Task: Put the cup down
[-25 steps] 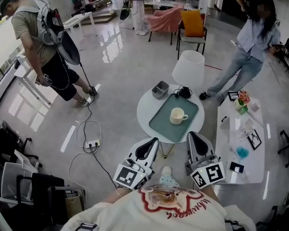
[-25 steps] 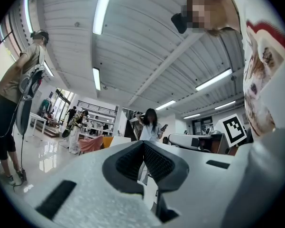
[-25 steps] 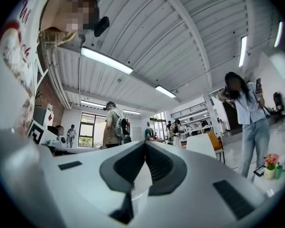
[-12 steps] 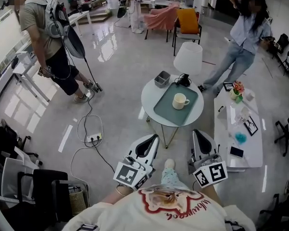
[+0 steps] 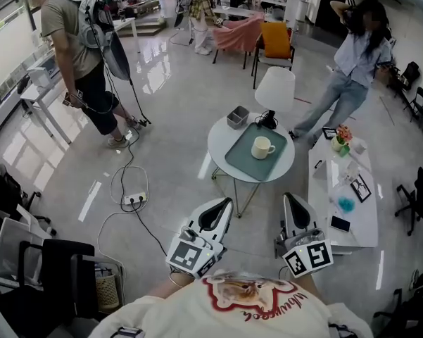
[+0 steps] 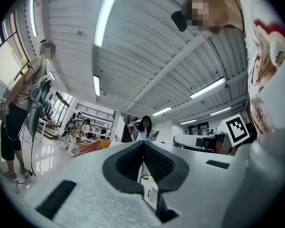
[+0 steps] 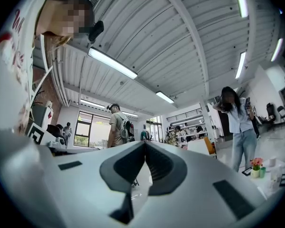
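Two grippers, both low in the head view, near the person's torso. The left gripper (image 5: 224, 204) has its jaws pressed together with nothing between them. Same for the right gripper (image 5: 291, 199): jaws closed, empty. Both gripper views look up toward the ceiling lights.

One white cup (image 5: 261, 147) stands upright on one green tray (image 5: 243, 162), handle to the view's right. The tray lies on one round white table (image 5: 222, 141), well apart from both grippers. Also on that table: one small grey box (image 5: 237, 116) at the far edge, and one black cable bundle (image 5: 267, 120) just beside the tray's far corner.

One white cone-shaped lampshade (image 5: 276, 90) sits behind the table. One long white table (image 5: 322, 189) to the right holds one flower pot (image 5: 340, 139), one phone (image 5: 340, 224) and a few small items. One power strip (image 5: 136, 200) lies on the floor.

At least three people stand around: one with a backpack (image 5: 81, 41), one in a blue shirt (image 5: 352, 55), and one at the back (image 5: 204, 5).
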Tool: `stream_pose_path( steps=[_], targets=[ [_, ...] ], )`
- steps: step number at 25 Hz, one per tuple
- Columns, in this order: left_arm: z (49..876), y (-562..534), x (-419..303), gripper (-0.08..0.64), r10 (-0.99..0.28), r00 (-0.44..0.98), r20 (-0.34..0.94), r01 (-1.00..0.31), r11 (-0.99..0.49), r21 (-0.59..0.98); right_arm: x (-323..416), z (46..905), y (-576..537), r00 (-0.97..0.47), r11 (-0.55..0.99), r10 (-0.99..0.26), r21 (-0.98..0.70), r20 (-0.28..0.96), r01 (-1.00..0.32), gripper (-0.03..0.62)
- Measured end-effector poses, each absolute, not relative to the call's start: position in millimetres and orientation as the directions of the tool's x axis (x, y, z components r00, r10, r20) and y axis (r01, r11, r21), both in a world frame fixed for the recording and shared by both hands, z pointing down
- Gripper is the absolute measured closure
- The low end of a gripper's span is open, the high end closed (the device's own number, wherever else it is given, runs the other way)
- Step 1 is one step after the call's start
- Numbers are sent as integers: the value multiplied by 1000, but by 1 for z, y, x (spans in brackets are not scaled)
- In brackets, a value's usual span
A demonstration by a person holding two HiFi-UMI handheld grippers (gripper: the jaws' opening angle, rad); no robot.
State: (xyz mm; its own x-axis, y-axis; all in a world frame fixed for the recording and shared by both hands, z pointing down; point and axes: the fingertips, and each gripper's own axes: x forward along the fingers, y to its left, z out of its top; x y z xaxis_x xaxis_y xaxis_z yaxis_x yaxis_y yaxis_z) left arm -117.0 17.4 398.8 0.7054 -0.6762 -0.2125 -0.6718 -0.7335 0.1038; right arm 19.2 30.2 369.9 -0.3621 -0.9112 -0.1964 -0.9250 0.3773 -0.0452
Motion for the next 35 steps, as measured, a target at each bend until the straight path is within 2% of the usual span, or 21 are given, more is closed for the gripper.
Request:
stream_pose_path(
  steps=[9,16,23,35],
  targets=[
    [398,75,-92,545,-644,735,-212,-645,-761,76,29,375,87,-370,390,-907,-67,-203,-919,563],
    [404,160,-56,545,-616,768,-175,-604,-787,125,56,383,167,-349,368,-920,-86,-176,-926,563],
    [410,233,-46,545,-628,762,-158,-616,-778,124,65,390,241,-355,371,-922,-88,-155,-925,563],
    [391,250,-48,545,-608,776,-169,-600,-793,103,55,377,263,-343,363,-920,-80,-187,-928,562]
  ],
)
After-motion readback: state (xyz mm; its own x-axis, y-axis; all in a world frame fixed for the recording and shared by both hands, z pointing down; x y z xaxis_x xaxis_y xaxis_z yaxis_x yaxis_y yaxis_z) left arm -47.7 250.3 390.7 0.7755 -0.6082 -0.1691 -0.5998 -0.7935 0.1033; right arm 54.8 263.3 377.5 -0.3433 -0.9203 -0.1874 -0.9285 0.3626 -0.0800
